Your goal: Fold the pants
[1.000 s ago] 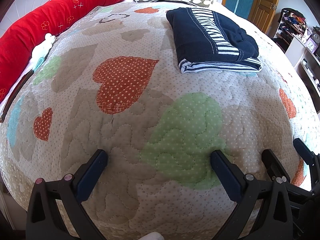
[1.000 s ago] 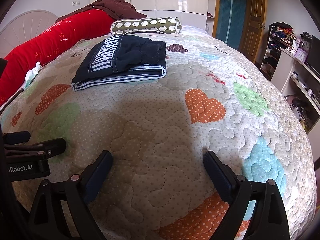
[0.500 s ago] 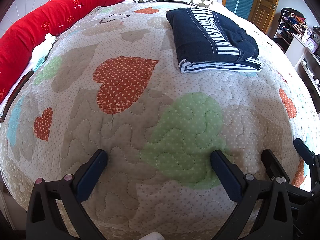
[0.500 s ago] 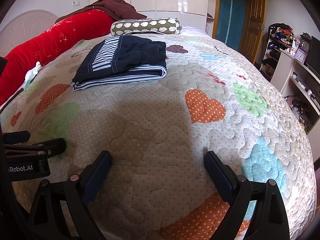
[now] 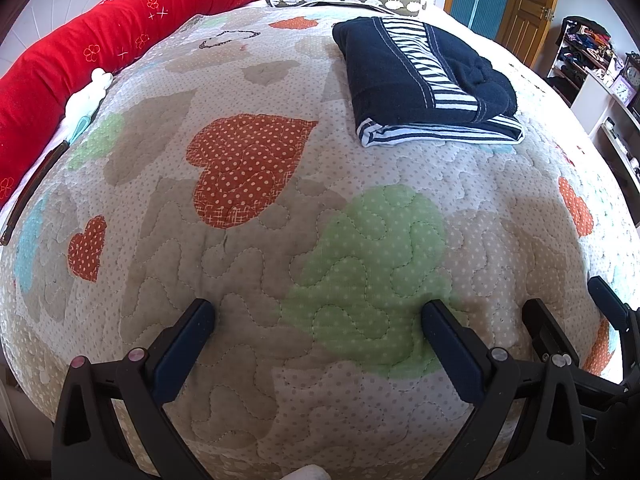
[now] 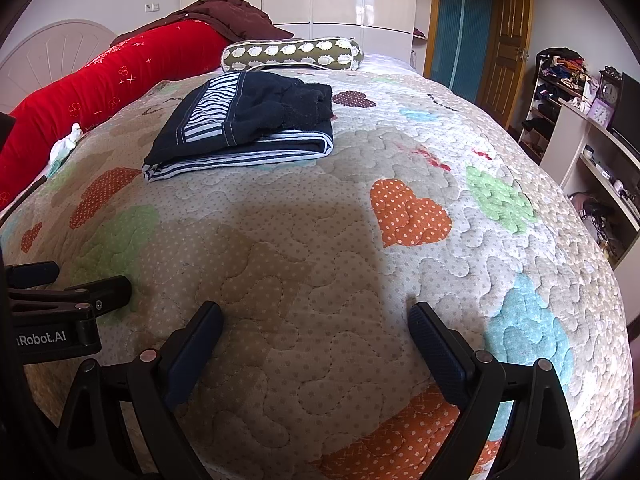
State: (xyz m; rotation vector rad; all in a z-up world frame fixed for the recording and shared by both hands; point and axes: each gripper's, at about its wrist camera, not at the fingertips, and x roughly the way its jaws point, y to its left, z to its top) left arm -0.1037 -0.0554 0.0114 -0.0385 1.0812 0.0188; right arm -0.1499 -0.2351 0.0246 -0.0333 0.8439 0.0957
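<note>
At the bottom of each view, the left gripper (image 5: 318, 314) and right gripper (image 6: 314, 314) hover over the quilt (image 5: 248, 264), fingers spread wide, holding nothing. The folded pants (image 5: 424, 80) lie far off, upper right in the left view, short of the pillow (image 6: 292, 54).

red bolster (image 5: 80, 60) cropped left, shelf clutter (image 6: 560, 76) indistinct
</note>
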